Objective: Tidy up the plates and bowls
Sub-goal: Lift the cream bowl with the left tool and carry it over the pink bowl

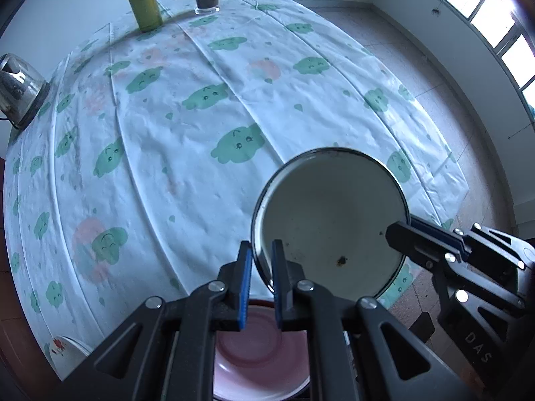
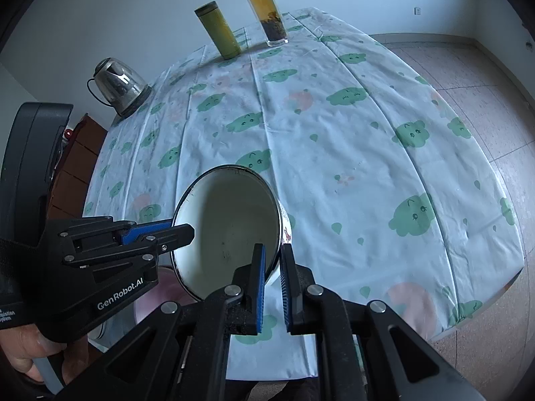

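both claws clamped tight on the white enamel bowl [image 1: 331, 220]: left claw [image 1: 261, 285] at its 8 o'clock rim, right claw [image 2: 272, 289] opposite. bowl hangs above the tabletop [image 1: 200, 133], pink plate [image 1: 260, 361] below at 6 o'clock. judging: stacking just begun, nothing sorted yet.

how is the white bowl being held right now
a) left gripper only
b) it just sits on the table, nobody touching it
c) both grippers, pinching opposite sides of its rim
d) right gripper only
c: the left gripper pinches one side of the bowl's rim and the right gripper pinches the opposite side, with the bowl tilted above the table.
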A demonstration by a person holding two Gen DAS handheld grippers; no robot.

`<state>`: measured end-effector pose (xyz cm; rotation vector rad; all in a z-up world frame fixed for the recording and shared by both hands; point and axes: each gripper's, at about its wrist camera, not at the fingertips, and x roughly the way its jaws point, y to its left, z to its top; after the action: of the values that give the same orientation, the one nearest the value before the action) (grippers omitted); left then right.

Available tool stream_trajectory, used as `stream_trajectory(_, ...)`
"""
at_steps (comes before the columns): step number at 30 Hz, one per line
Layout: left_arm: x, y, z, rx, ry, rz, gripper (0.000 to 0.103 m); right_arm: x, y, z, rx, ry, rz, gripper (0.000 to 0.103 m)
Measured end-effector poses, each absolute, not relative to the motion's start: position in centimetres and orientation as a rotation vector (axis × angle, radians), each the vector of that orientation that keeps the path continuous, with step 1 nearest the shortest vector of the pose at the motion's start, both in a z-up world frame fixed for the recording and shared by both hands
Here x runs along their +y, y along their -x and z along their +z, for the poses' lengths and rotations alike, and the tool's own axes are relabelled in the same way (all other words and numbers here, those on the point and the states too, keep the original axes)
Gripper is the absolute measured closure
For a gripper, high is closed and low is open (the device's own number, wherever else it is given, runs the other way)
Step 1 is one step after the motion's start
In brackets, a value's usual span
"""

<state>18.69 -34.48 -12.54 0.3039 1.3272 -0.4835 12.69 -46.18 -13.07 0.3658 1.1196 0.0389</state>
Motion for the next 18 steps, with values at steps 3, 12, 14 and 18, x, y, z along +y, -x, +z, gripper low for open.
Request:
stream_trajectory(3,-33.9,-18.3,-12.0,1.325,-0.295,-0.483,0.095,-45.8,-12.3,-12.7,1.114,-0.363,0.049,0.093)
stream_trajectory(12,-32.4,-17.1,-11.2,1.321,-0.284,-0.476,0.095,-44.5,-11.2,-11.9,1.108,-0.352,0.073,0.093)
stream_trajectory(14,-31.9,-16.7,-11.0,1.318,-0.28,-0.475,0.095,-44.2,-11.0,-11.7,1.107,-0.349,0.078,0.093)
stream_trajectory(18,-31.1,-16.2,-10.8,1.318,-0.278,-0.473,0.095,-43.7,-10.6,-11.5,1.105,-0.342,0.088,0.093)
